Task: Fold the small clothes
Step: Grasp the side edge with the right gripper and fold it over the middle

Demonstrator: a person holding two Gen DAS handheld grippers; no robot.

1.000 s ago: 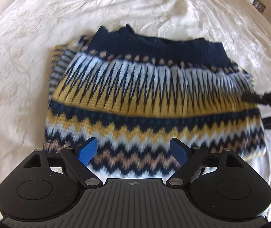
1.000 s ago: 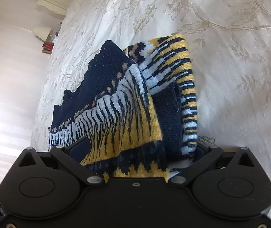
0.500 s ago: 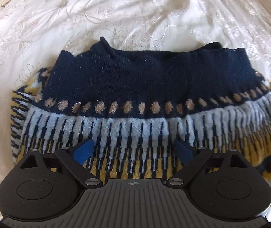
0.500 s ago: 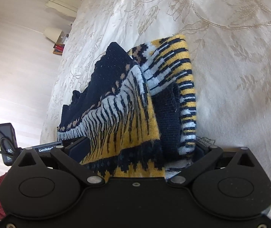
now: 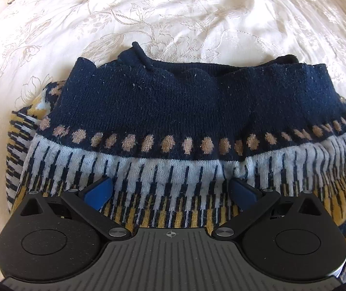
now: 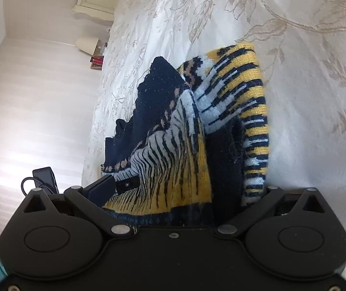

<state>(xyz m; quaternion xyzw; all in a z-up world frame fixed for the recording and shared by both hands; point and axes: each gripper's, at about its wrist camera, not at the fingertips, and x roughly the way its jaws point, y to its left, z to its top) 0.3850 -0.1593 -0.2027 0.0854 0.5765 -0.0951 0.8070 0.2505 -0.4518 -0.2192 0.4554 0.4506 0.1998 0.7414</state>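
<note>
A: On the bed, mid-surface: patterned knit sweater (image 5: 173, 126), folded, lying on the cream bedspread (image 5: 197, 14). Left wrist view looks steeply down on it: navy band at the far edge, a row of tan dots below, then white-and-navy streaks, then yellow nearest the camera. A small navy loop sticks out at the far edge.

B: Right wrist view shows the sweater (image 6: 197, 131) edge-on instead. Stacked layers are visible here: a yellow-striped layer on one side, a navy inner fold in the middle. The left view shows none of that layering.

A: Room detail?

B: Right view only: pale striped wall, carved cream headboard (image 6: 88, 2), a lampshade (image 6: 86, 44) beside the bed. The other gripper's black body and cable appear at the sweater's far end. Left view shows floral damask pattern across the bedspread and framed items at the top left corner.

A: Jaws. Left gripper (image 5: 171, 191): spread wide, having just been opening; both blue pads clear of each other, sweater fabric between and under them, not pinched.

B: Right gripper (image 6: 180, 194): jaws wide apart with the folded thickness of the sweater filling the gap. One pad visible, the other hidden behind fabric. Cannot tell whether the pads press on it.
</note>
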